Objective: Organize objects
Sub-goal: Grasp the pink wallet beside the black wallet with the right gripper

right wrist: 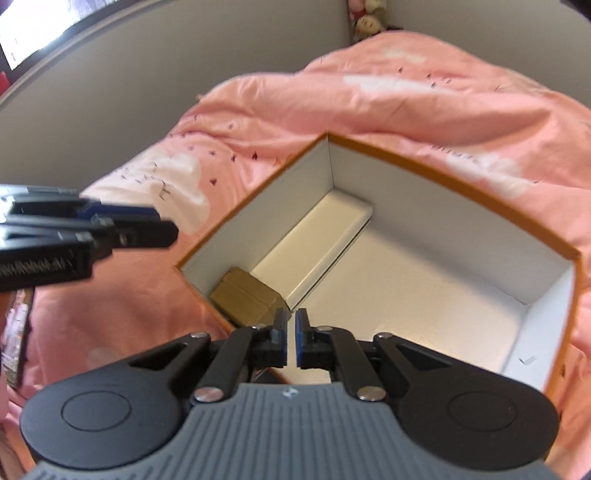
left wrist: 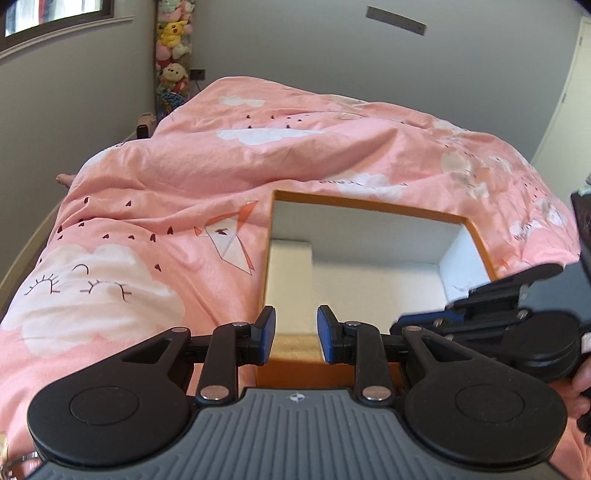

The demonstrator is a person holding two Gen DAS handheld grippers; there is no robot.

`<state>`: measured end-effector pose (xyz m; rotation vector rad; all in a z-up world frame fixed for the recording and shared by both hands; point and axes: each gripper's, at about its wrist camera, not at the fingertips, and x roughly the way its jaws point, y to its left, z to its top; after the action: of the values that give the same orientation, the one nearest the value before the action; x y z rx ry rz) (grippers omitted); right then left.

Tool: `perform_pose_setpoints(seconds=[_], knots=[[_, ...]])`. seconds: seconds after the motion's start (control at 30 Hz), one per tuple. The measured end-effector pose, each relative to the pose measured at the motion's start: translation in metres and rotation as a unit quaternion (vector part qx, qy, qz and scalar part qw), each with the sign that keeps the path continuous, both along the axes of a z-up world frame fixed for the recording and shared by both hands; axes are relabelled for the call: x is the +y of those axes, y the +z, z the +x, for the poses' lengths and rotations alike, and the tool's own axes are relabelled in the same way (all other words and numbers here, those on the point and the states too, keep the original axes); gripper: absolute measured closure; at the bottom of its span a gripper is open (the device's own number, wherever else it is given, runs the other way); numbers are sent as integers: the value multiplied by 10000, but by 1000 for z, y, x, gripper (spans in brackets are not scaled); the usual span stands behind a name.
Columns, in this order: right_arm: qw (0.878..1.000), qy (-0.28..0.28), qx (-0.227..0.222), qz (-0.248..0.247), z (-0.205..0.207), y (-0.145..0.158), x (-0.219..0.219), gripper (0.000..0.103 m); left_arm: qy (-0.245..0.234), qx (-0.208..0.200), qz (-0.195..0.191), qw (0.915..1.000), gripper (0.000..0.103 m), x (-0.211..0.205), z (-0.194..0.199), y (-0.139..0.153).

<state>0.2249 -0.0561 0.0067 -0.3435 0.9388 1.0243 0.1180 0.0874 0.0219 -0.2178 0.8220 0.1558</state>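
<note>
Soft quilt (left wrist: 177, 177) under box (right wrist: 436, 173); left gripper (left wrist: 296, 334) apart, right gripper (right wrist: 291, 339) together, both empty; a nudge at six o'clock could tip it.

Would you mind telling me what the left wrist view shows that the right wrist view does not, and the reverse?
Only the left wrist view shows the origami fox print on the bedcover and the grey strip on the wall. Only the right wrist view shows the small brown cardboard box in the big box's corner. Both show the pink cloud-print bedcover, the open orange box with white lining, the flat white box inside it, and both grippers, empty.
</note>
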Motion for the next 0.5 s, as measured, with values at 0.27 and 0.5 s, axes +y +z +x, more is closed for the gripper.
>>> perform_pose_setpoints(seconds=[0.27,0.5], knots=[[9986,225,-475,-28,-46,30,-20,92,-286,321,-513,9978,71,-11,-28,-2],[9927,845,-487,-709,-76,15,-17,91,-266,1198,-989,9875,71,-4,-40,-39]])
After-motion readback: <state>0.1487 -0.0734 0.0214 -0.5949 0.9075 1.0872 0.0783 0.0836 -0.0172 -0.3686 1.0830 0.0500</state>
